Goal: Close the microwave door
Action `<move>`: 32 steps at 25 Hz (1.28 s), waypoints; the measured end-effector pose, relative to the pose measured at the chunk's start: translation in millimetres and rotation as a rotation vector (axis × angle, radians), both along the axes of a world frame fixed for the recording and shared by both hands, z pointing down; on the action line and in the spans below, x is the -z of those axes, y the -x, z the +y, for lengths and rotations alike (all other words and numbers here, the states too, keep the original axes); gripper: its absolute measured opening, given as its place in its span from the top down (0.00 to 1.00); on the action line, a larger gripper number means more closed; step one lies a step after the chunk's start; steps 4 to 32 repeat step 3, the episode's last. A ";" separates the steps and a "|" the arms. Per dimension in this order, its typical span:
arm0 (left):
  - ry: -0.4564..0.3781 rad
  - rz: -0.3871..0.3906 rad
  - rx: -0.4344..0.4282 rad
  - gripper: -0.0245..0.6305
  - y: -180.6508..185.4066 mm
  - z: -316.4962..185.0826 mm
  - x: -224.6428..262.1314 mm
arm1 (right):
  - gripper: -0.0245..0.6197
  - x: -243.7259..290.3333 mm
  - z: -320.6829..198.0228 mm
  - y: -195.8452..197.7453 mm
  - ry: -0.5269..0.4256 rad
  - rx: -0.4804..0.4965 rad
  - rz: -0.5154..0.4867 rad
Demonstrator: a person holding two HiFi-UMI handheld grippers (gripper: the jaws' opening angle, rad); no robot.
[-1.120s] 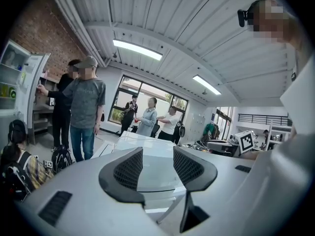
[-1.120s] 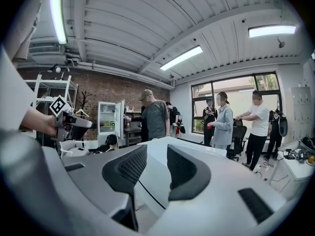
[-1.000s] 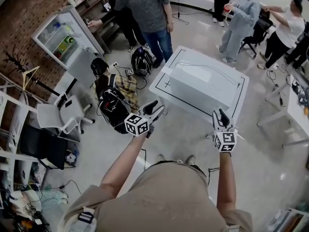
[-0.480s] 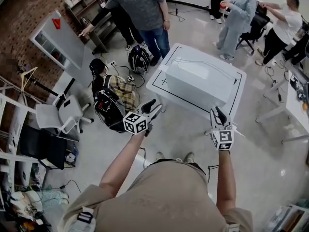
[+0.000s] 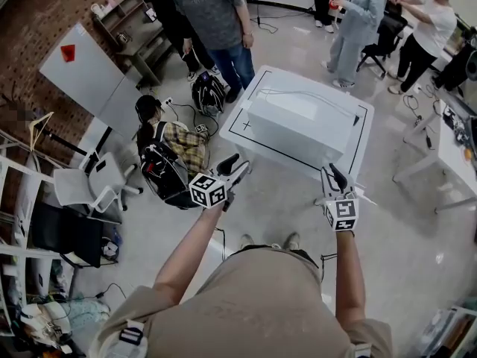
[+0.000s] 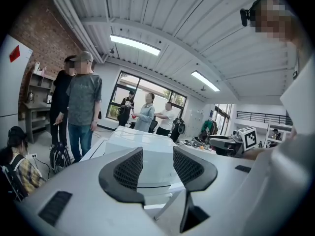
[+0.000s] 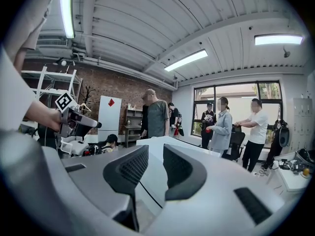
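A white box-shaped microwave [image 5: 298, 125] stands on a white table [image 5: 361, 149] with a black line round its top. From above I cannot tell how its door stands. My left gripper [image 5: 237, 165] hovers open and empty just off the table's near left corner. My right gripper [image 5: 332, 173] is over the near right edge, jaws apart with nothing between them. In the left gripper view the microwave [image 6: 133, 137] sits straight ahead beyond the left gripper [image 6: 157, 154]. The right gripper view shows the microwave [image 7: 197, 149] past the right gripper [image 7: 155, 154].
Several people [image 5: 209, 21] stand beyond the table. Another person [image 5: 160, 136] sits on the floor at its left beside backpacks [image 5: 207, 94]. A white fridge [image 5: 82, 69], a white chair [image 5: 93, 189], shelving at the left and desks [image 5: 447, 155] at the right ring the floor.
The fridge door at the back left, open a second ago, is now shut. My left gripper has edged slightly toward the table. The right gripper has stayed about where it was.
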State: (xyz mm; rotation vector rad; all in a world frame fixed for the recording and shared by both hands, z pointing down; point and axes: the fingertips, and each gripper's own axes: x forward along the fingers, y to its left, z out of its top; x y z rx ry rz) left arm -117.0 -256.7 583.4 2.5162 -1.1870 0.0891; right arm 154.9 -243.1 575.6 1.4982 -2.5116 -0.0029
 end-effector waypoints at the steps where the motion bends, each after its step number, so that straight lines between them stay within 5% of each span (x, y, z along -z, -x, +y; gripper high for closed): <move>1: 0.000 -0.002 -0.003 0.65 -2.1 0.9 -0.5 | 0.81 -0.9 1.7 -1.0 0.001 0.000 0.001; 32: 0.001 -0.006 -0.007 0.65 -5.9 2.9 -1.9 | 0.81 -2.6 5.0 -3.0 0.004 0.000 0.004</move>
